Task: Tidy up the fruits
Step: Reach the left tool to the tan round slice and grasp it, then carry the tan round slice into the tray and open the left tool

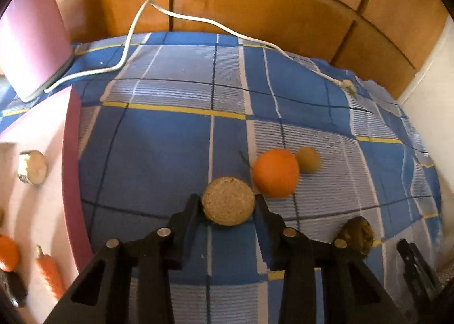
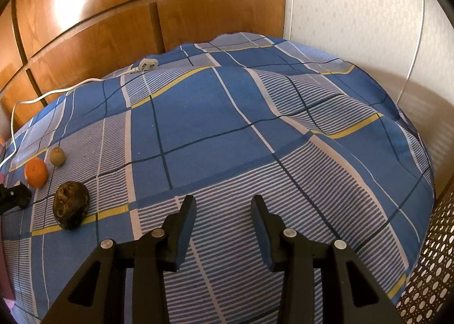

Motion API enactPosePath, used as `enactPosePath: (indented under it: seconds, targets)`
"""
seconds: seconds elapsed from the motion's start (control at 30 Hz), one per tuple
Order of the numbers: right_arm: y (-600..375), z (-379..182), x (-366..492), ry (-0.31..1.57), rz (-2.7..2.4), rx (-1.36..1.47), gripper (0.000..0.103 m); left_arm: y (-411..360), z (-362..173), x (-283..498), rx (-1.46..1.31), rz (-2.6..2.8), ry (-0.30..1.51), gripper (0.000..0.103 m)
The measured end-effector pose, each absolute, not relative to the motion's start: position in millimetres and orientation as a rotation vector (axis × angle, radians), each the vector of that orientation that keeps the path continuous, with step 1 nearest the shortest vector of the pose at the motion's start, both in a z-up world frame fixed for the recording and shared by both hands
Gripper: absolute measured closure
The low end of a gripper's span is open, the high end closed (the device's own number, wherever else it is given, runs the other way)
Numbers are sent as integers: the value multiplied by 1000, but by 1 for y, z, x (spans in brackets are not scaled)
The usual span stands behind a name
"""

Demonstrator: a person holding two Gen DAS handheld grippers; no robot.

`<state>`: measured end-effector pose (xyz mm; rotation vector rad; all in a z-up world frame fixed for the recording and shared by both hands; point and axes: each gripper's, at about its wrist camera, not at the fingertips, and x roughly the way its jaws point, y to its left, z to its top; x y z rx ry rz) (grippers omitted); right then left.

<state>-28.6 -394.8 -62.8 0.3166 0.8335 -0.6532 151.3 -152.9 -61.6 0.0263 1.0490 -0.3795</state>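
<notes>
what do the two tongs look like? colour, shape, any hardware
Both alike: left tongs and right tongs are matte black plastic, two flat tapering fingers on angular linkage arms with cut-out slots, four round silver pins each. No cables, markings or sleeves visible.

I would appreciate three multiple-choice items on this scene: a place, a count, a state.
1. Where is the tan round fruit? A between the fingers of the left gripper; B in a bowl; C on the floor.
2. How many other fruits lie on the checked cloth? A one; B three; C six.
3. The fingers of the right gripper are: A closed on a banana; B apart, empty; C gripping a spoon.
Key: A, fingers press its sides; B, orange, greenish fruit, dark fruit; B, only cloth shows between them.
</notes>
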Motion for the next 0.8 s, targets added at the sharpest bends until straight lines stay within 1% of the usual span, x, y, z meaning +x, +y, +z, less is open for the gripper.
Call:
enactPosePath:
  seconds: [0.27,0.57,0.67,0.8]
  targets:
    - [-394,-63,-28,838,-649,315,62,-132,-39,124,-33,-436,1002,65]
    - [-387,-61,-30,845,-641,315,62,-76,-3,91,-140,-397,908,65]
    - [-379,-62,-29,849,-621,307,57,-51,6,85,-170,-341,876,65]
    - [-368,-63,-26,857,-596,290,56,-20,11,79,-186,-268,842,65]
